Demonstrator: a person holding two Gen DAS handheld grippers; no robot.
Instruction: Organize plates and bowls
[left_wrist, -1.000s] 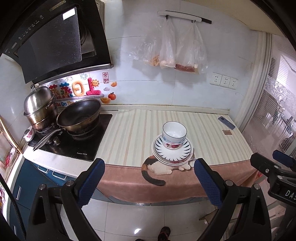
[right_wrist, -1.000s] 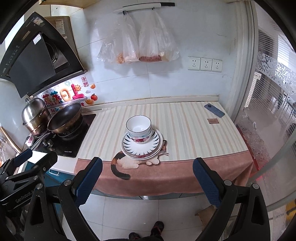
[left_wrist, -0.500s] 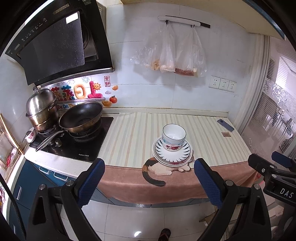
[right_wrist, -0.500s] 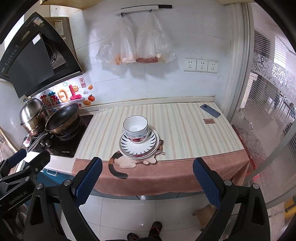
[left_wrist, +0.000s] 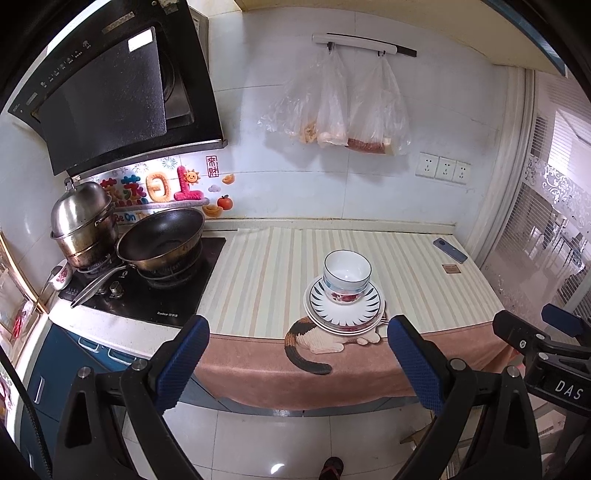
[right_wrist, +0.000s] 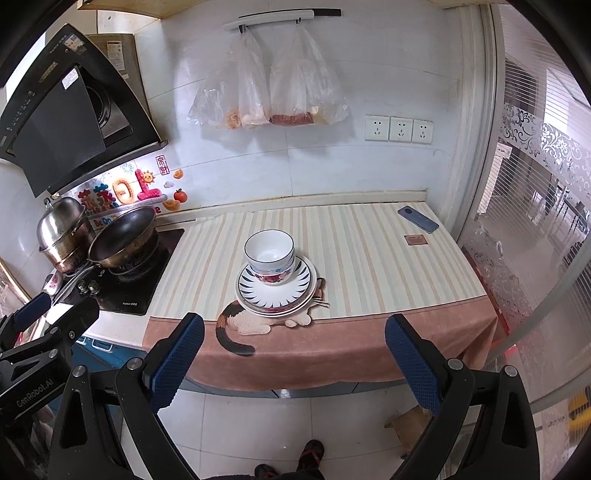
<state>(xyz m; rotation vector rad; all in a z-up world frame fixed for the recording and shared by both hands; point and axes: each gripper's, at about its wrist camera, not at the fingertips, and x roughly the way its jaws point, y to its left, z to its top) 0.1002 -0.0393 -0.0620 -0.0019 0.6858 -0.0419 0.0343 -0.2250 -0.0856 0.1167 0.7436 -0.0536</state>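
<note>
Standing back from the counter (left_wrist: 424, 258), the left gripper (left_wrist: 295, 363) and right gripper (right_wrist: 293, 360) are held spread, empty; the stacked bowls (right_wrist: 270, 256) on plates (right_wrist: 275, 291) seem organized already, so no further grasp appears needed.

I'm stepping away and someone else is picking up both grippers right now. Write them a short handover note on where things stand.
Left gripper: jaws wide open, empty, held back from the counter edge over the floor.
Right gripper: the same, open and empty.
Dishes: two nested bowls sit on a stack of plates, top one with a blue radial pattern, near the front of the striped counter mat, partly over its cat motif.
Done: everything is in a single pile; neither gripper touches it.
Left: I can't tell whether the pile is the start or the result. If bowls and plates need separating, lift the bowls off first.
</note>
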